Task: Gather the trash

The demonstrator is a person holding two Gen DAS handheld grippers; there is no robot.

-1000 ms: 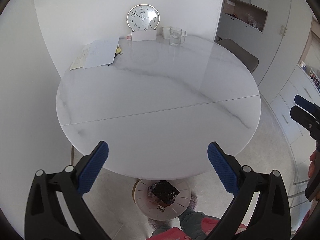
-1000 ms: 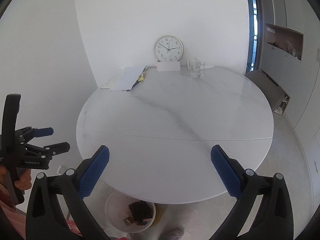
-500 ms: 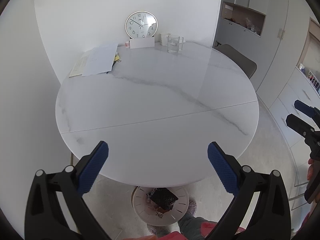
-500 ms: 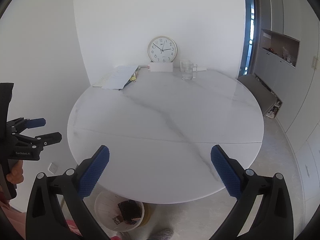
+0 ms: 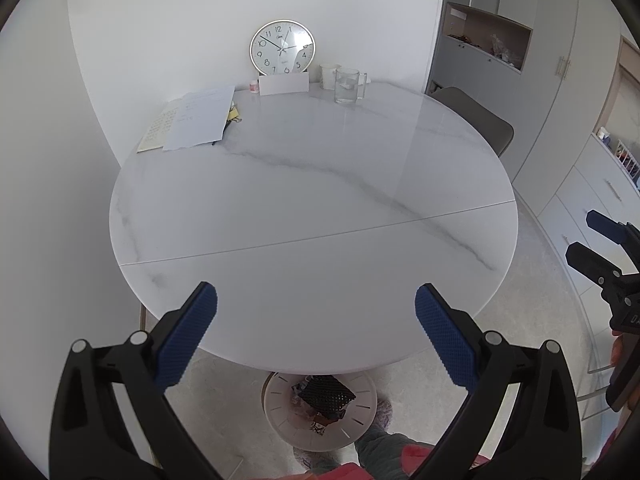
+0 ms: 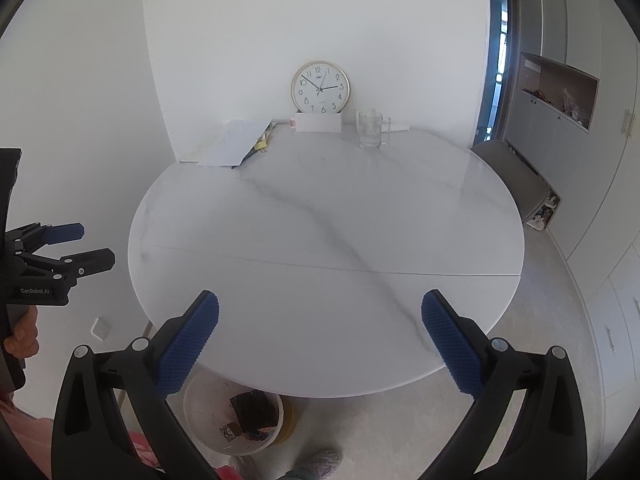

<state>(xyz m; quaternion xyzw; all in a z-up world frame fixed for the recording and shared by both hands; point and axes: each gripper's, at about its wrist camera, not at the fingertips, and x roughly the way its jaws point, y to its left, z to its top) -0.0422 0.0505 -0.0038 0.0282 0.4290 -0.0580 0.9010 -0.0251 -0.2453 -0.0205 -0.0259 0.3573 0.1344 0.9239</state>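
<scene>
Two hand-held grippers hover over the near rim of the round tabletop (image 5: pixel 312 184), the left hand-held gripper (image 5: pixel 316 334) and the right hand-held gripper (image 6: pixel 320 338) both spread wide, nothing between the pads. At the tabletop's 11 o'clock lies one stack of papers (image 5: pixel 192 122); at 12, one clock (image 5: pixel 282 48) and one card (image 5: pixel 284 83); at 1, two cups (image 5: pixel 347 85). One bin (image 5: pixel 320 412) holding the trash (image 5: pixel 326 394) stands on the floor at 6, under the rim.

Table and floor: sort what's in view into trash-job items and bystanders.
Job:
- bin on the floor under the table edge
- dark wrapper and scraps in it
- left gripper, open
- right gripper, open

Lying about:
- clock
- glass mug
- papers
- card
- chair
</scene>
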